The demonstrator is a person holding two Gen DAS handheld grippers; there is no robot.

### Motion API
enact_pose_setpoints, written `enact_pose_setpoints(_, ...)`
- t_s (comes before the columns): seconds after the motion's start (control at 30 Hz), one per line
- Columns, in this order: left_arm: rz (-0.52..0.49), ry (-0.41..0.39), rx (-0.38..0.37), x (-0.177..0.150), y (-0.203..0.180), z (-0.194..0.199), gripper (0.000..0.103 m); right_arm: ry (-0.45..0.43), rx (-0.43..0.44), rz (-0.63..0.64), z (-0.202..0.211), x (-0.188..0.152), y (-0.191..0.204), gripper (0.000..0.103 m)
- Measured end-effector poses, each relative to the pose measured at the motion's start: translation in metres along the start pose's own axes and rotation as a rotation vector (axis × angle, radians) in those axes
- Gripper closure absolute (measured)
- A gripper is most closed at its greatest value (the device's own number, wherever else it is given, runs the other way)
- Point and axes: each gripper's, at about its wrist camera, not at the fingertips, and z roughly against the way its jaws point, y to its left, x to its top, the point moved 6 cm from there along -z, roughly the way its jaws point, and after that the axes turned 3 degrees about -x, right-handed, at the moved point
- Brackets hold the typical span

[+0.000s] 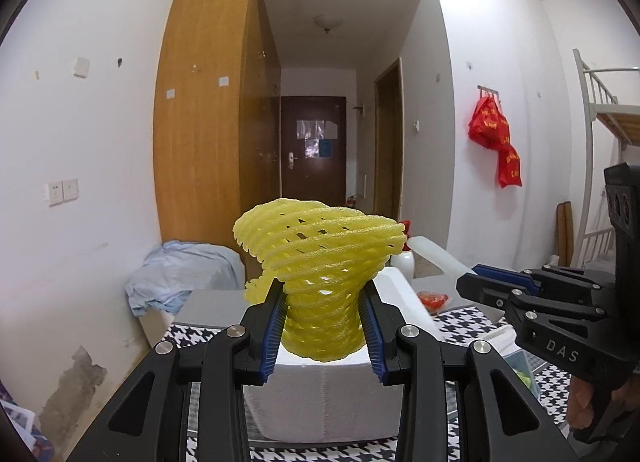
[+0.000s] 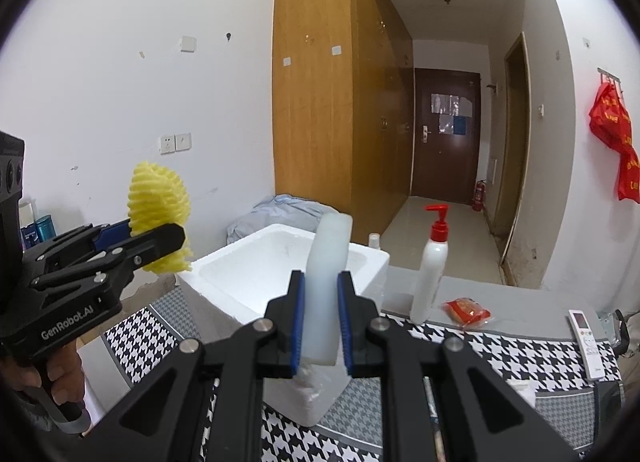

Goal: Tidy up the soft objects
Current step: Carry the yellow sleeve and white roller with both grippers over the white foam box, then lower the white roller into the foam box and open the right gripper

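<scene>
My left gripper [image 1: 325, 326] is shut on a yellow foam net sleeve [image 1: 320, 262], held above the white foam box [image 1: 320, 394]. It also shows in the right wrist view [image 2: 160, 240], with the sleeve [image 2: 158, 202] left of the box [image 2: 248, 266]. My right gripper [image 2: 322, 326] is shut on a white foam pad [image 2: 326, 282], held upright over the box's near side. In the left wrist view the right gripper [image 1: 480, 286] holds the pad [image 1: 436, 254] at the right.
A white pump bottle with a red top [image 2: 432, 274], a red packet [image 2: 466, 312] and a remote control [image 2: 586, 336] lie on the houndstooth cloth [image 2: 500, 354]. A light blue cloth pile [image 2: 276, 210] lies behind the box by the wooden wardrobe [image 2: 320, 82].
</scene>
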Motion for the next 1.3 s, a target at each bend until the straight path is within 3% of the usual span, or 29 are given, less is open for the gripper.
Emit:
enact_pose_setpoints(0.67, 0.015, 0.014, 0.031, -0.003, 0.032, -0.009, 0.065, 0.081, 0.033, -0.003, -0.048, 0.009, 0.026, 0.083)
enact_pose_setpoints(1.23, 0.022, 0.023, 0.030, -0.005, 0.034, -0.014, 0.065, 0.117, 0.028, -0.012, -0.071, 0.006, 0.026, 0.083)
enact_pose_setpoints(1.27, 0.022, 0.022, 0.030, -0.005, 0.034, -0.014, 0.065, 0.121, 0.029, -0.014, -0.072, 0.006, 0.026, 0.073)
enact_pose_setpoints(1.3, 0.023, 0.023, 0.030, -0.005, 0.034, -0.014, 0.065, 0.127, 0.028, -0.013, -0.073, 0.006, 0.027, 0.055)
